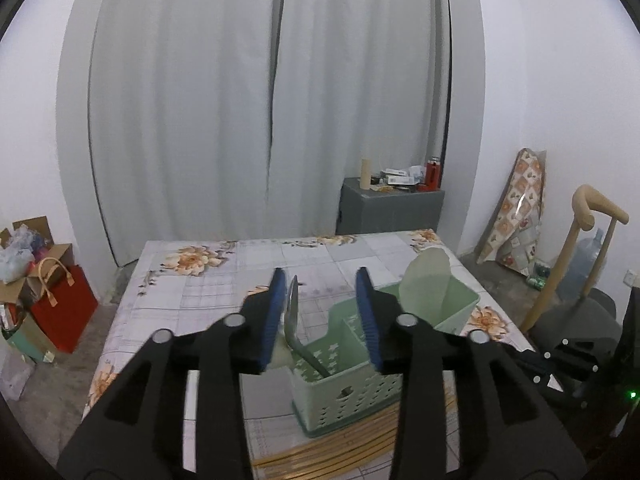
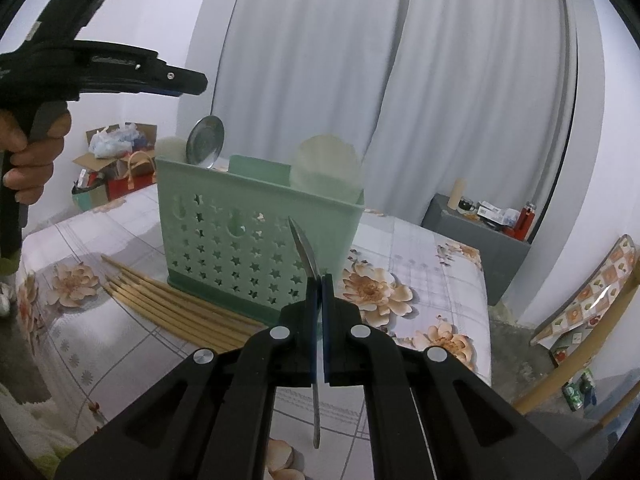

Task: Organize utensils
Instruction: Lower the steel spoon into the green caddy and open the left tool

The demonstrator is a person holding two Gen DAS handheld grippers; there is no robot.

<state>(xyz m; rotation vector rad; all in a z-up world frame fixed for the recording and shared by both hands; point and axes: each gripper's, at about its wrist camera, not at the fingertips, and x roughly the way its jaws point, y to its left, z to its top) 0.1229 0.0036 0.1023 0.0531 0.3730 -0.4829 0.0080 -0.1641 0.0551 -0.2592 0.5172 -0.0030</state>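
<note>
A green perforated utensil basket stands on the floral table. A metal spoon and pale ladles stand in it. Several wooden chopsticks lie on the table beside the basket. My left gripper is open and empty above the basket, the spoon near its left finger. It shows in the right wrist view, held high. My right gripper is shut on a metal utensil, edge-on, its tip pointing up just in front of the basket.
The table has a floral cloth. A grey cabinet with bottles stands behind it. Bags and boxes sit on the floor at left. A wooden chair and a water jug stand at right.
</note>
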